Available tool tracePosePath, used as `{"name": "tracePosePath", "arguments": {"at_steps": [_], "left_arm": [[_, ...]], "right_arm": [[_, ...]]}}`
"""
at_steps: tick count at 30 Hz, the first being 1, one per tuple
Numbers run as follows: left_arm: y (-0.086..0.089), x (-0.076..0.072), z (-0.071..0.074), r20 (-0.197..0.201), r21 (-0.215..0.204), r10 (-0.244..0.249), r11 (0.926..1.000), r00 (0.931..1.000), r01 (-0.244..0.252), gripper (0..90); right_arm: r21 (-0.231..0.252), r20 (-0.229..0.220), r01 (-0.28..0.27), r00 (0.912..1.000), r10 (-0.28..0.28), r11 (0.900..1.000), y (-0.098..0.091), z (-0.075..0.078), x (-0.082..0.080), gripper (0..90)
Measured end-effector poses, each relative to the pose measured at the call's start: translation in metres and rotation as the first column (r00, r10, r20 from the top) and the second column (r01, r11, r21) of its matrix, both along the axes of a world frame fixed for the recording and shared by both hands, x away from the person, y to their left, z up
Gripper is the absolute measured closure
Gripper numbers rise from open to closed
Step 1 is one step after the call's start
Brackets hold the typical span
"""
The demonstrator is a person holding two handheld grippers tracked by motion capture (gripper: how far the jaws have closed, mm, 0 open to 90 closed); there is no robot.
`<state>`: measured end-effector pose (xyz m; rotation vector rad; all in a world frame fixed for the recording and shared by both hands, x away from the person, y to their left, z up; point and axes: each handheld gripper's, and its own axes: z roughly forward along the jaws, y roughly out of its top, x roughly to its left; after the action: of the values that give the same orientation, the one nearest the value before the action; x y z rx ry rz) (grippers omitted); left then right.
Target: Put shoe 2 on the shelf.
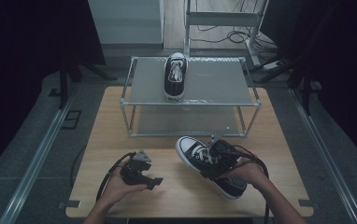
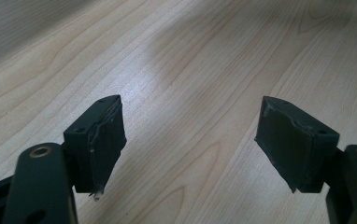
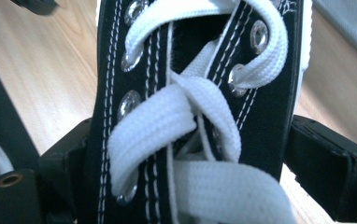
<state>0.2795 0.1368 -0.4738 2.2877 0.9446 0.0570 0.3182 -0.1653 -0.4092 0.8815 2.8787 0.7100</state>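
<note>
High view — right gripper (image 1: 216, 156) clamps the sneaker (image 1: 204, 165); left gripper (image 1: 154, 179) spread apart

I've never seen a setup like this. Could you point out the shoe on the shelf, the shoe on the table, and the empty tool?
Shoe on the shelf (image 1: 175, 74): high view, on its laces.
Shoe on the table (image 1: 191, 151): high view, on its toe end.
Left tool (image 2: 190, 140): left gripper view, midway between its open tips.

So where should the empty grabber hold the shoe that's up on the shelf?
Probably across the laced middle of the shoe on the shelf, coming down from above with one jaw on each side. It stands upright with its sides bare and nothing beside it on the rack. The open left gripper is free to do it.
</note>
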Motion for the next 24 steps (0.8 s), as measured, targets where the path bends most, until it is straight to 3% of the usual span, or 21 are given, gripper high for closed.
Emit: {"name": "tracePosePath", "arguments": {"at_steps": [12,15,24], "left_arm": [[0.001,0.0,-0.002,-0.005,0.002,-0.002,1.0,1.0,0.002,23.8],[0.001,0.0,-0.002,-0.008,0.002,-0.001,1.0,1.0,0.001,23.8],[0.001,0.001,-0.003,-0.012,0.002,-0.002,1.0,0.9999,0.002,23.8]], "right_arm": [[0.023,0.038,-0.041,0.9985,0.04,0.9989,0.01,0.039,0.001,10.3],[0.031,0.045,-0.043,0.9981,0.042,0.9986,0.01,0.053,0.001,10.2],[0.034,0.064,-0.032,0.9975,0.03,0.9989,0.005,0.074,0.005,10.3]]}}
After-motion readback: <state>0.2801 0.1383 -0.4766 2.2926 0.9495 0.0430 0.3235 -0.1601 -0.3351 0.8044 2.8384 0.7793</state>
